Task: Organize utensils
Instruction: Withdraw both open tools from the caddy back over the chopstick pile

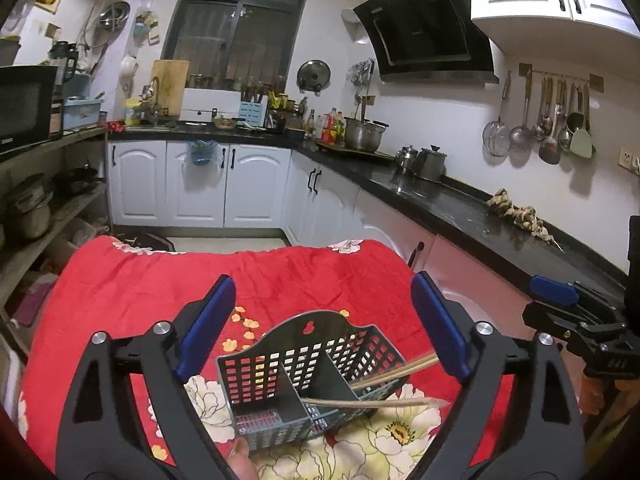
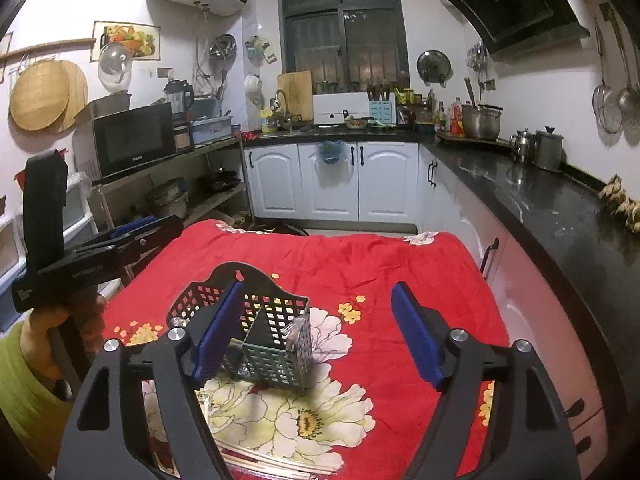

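Note:
A dark grey slotted utensil basket with two compartments stands on the red flowered cloth. Two wooden chopsticks lean out of its right compartment. My left gripper is open and empty, its blue pads either side above the basket. In the right wrist view the basket sits just behind the left pad of my right gripper, which is open and empty. More chopsticks lie on the cloth at the near edge. The other gripper shows at the left.
A black countertop runs along the right with pots and dried roots. White cabinets stand behind. A shelf with a microwave stands to the left. The right gripper shows at the right edge.

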A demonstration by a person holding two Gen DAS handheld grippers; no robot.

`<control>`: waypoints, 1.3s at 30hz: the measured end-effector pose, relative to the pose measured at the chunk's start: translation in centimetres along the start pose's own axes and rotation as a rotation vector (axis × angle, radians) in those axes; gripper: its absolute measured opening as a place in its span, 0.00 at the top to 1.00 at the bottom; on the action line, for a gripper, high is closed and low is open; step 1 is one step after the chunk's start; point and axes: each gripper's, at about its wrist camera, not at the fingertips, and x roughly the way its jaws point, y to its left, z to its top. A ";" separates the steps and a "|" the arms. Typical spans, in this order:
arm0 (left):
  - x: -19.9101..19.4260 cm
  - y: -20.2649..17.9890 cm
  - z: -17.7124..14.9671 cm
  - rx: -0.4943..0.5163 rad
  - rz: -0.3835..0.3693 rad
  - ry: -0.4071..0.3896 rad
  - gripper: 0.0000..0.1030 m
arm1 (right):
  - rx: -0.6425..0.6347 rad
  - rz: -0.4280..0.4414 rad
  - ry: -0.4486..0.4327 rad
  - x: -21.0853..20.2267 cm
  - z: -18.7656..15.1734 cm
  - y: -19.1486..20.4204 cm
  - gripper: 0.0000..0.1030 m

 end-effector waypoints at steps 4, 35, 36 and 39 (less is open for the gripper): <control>-1.1 0.0 0.1 -0.011 0.001 -0.018 0.13 | 0.004 -0.001 -0.006 -0.7 -0.1 0.0 0.27; -5.7 -0.9 -8.8 -0.036 -0.033 0.092 0.10 | -0.021 -0.014 0.007 -4.6 -5.8 0.8 0.22; -5.8 -0.9 -8.9 -0.035 -0.034 0.094 0.10 | -0.022 -0.010 0.007 -4.6 -5.9 0.8 0.22; -5.8 -1.4 -9.5 -0.023 -0.035 0.104 0.10 | -0.029 -0.009 0.015 -4.5 -6.4 1.0 0.22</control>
